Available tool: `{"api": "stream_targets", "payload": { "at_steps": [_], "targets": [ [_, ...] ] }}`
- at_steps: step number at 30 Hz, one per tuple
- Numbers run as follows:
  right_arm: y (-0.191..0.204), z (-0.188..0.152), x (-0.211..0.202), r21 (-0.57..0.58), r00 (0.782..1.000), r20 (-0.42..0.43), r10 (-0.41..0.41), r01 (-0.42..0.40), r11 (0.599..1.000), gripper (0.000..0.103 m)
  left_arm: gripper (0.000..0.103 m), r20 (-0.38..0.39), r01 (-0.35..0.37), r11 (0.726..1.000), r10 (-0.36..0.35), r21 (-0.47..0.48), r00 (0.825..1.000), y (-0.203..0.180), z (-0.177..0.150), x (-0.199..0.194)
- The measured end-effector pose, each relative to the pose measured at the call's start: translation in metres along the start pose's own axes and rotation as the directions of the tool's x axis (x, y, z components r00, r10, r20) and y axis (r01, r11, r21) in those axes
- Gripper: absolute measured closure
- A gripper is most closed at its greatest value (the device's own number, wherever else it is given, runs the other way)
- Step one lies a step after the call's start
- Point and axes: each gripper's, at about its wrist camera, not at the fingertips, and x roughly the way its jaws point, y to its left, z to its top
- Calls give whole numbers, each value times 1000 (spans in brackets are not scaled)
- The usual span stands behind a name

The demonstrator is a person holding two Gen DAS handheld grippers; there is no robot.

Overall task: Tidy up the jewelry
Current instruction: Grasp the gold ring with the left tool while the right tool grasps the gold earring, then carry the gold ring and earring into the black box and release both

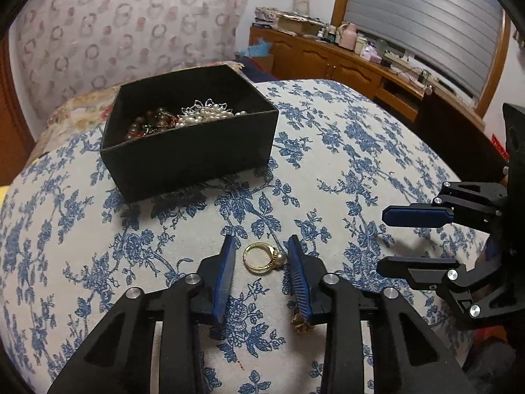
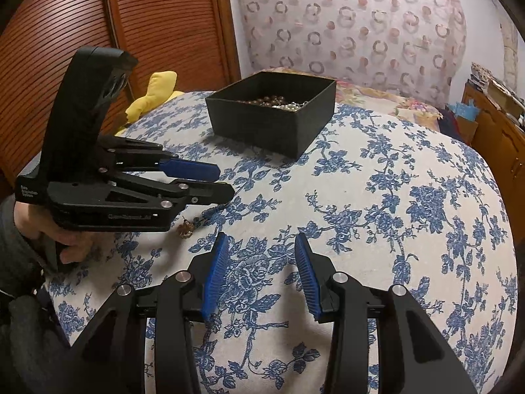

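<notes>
A gold ring with a pearl (image 1: 262, 258) lies on the blue-flowered cloth (image 1: 344, 164). My left gripper (image 1: 261, 246) is open, its fingers either side of the ring, not touching it. A small gold ornament (image 1: 301, 323) lies under the right finger; it also shows in the right wrist view (image 2: 184, 229). A black box (image 1: 187, 151) holding pearl and brown bead strands (image 1: 183, 120) stands farther back; in the right wrist view the box (image 2: 272, 121) is far centre. My right gripper (image 2: 261, 246) is open and empty over bare cloth. It also shows in the left wrist view (image 1: 393, 239).
The cloth (image 2: 393, 197) covers a rounded surface that drops off at its edges. A yellow soft item (image 2: 154, 95) lies at the far left edge. A wooden sideboard (image 1: 344, 59) with clutter stands behind on the right. A patterned cushion (image 1: 131, 26) rises behind the box.
</notes>
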Motion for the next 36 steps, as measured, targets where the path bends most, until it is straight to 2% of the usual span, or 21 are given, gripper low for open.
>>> {"api": "stream_targets", "payload": {
  "at_steps": [3,7,17,24,27,28,36],
  "targets": [
    [4,0,2,-9,1000,-8,3,-4,1000,58,78,1,-2,1000,2,-11,1000,4,-2,-3],
    [13,2,6,-29,1000,-12,18,-18,999,58,78,40,-12,998,14,-54,999,15,-4,-19],
    [50,15,24,-102,995,-46,94,-98,990,58,78,112,-71,990,85,-124,990,33,-21,-63],
    [64,15,39,-170,996,-92,13,-29,985,60,78,128,-84,986,102,-142,986,33,-32,-76],
    [66,15,39,-188,996,-92,9,-26,982,76,78,133,-87,985,106,-146,985,34,-33,-78],
    [66,15,39,-188,996,-91,7,-24,982,87,78,134,-89,985,109,-147,985,35,-33,-78],
    [54,19,31,-158,998,-57,25,-33,987,87,78,153,-98,985,120,-144,981,37,-26,-78]
  ]
}}
